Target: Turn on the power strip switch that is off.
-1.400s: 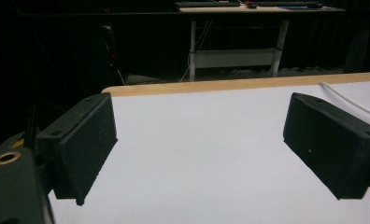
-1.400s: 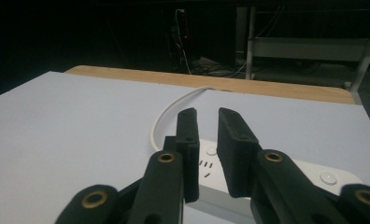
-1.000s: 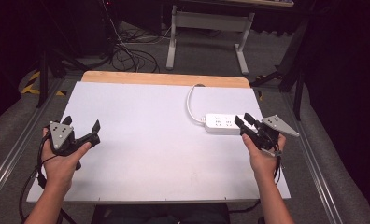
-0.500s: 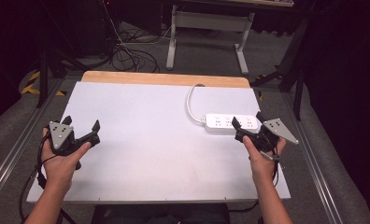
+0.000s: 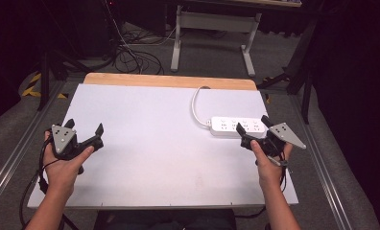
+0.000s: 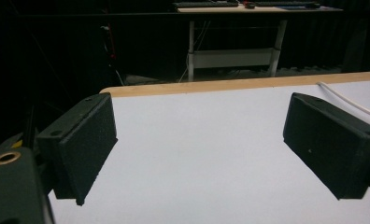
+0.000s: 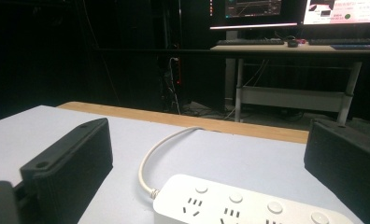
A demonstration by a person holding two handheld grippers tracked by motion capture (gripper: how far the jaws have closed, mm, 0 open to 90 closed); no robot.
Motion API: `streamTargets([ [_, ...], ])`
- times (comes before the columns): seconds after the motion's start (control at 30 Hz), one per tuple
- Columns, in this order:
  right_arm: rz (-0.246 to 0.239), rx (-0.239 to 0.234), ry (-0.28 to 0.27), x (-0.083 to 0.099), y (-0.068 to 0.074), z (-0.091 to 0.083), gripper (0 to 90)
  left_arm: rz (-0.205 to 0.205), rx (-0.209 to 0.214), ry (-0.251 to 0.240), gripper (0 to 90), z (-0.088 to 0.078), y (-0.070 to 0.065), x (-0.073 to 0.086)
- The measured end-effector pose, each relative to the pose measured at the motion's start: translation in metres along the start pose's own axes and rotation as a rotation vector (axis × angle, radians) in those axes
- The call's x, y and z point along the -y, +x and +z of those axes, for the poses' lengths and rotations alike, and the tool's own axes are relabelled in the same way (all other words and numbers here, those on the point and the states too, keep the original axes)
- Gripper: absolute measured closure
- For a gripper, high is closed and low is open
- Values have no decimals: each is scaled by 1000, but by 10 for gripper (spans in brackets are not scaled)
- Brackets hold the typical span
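My left gripper and right gripper both gape wide, holding nothing, over the flat white table top. A white plastic power strip lies just beyond the right jaws, its cord looping toward the wooden far edge. Behind: a dark room, a grey-legged desk, lit monitors.

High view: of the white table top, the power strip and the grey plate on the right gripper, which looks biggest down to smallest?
1. White table top, by far the largest.
2. Power strip.
3. Grey plate on the right gripper; it rides above the table, nearer the camera, so it may look larger than it really is.
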State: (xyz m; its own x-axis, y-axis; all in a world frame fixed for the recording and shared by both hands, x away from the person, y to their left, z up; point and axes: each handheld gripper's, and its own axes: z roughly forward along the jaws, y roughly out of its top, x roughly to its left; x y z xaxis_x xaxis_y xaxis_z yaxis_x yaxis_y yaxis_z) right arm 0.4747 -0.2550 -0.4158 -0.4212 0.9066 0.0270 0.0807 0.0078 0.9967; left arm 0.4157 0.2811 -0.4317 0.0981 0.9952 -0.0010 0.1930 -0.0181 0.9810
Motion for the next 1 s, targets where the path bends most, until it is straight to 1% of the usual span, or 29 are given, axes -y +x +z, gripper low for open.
streamTargets([
  [0.33, 8, 11, -2, 1, -2, -5, 23, 5, 11, -1, 103, 3, -2, -1],
  [1.0, 10, 2, 0, 3, -3, -6, 26, 5, 14, -1, 103, 4, -3, -1],
])
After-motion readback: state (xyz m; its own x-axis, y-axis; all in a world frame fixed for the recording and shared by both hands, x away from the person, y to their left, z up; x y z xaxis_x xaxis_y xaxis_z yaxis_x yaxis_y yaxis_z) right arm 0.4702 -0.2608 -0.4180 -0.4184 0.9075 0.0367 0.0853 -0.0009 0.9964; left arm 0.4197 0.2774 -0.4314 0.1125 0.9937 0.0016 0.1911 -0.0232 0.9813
